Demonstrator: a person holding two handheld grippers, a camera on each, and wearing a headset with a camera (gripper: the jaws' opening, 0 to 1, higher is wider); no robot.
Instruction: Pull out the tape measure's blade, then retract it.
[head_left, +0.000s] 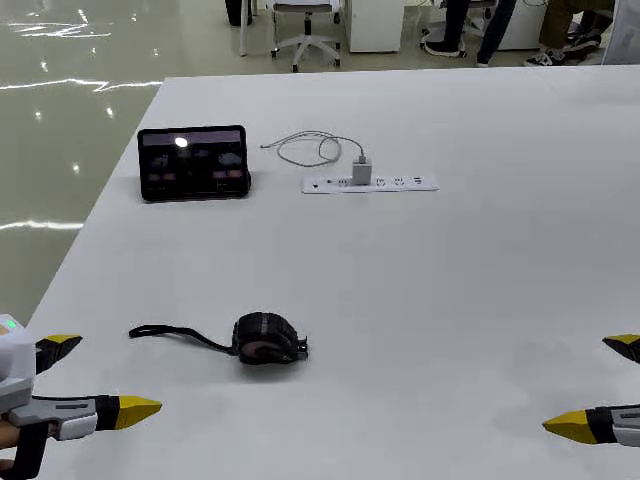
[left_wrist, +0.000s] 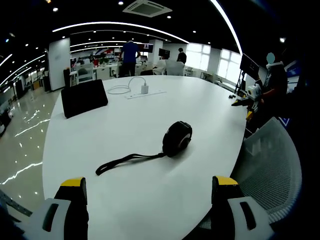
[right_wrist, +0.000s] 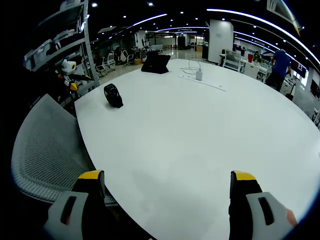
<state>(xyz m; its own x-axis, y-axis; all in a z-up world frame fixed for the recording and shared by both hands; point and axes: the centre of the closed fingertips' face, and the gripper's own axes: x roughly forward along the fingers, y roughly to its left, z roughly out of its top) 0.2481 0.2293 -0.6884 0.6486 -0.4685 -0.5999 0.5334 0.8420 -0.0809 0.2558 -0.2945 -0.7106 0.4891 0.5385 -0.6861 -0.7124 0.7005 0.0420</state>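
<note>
A black tape measure (head_left: 266, 339) lies on the white table (head_left: 420, 280), its black wrist strap (head_left: 170, 334) trailing to the left; no blade shows outside the case. My left gripper (head_left: 110, 377) hovers open at the table's near left, its yellow-tipped fingers (head_left: 135, 409) pointing at the tape measure (left_wrist: 177, 138), a short way from it. My right gripper (head_left: 600, 385) stands open at the near right, far from the tape measure (right_wrist: 113, 95). Nothing is between either pair of jaws.
A dark tablet (head_left: 193, 163) stands propped at the back left. A white power strip (head_left: 370, 183) with a charger and coiled cable (head_left: 310, 150) lies behind the middle. A grey mesh chair (right_wrist: 45, 150) sits at the table's near edge. People and office chairs are beyond the table.
</note>
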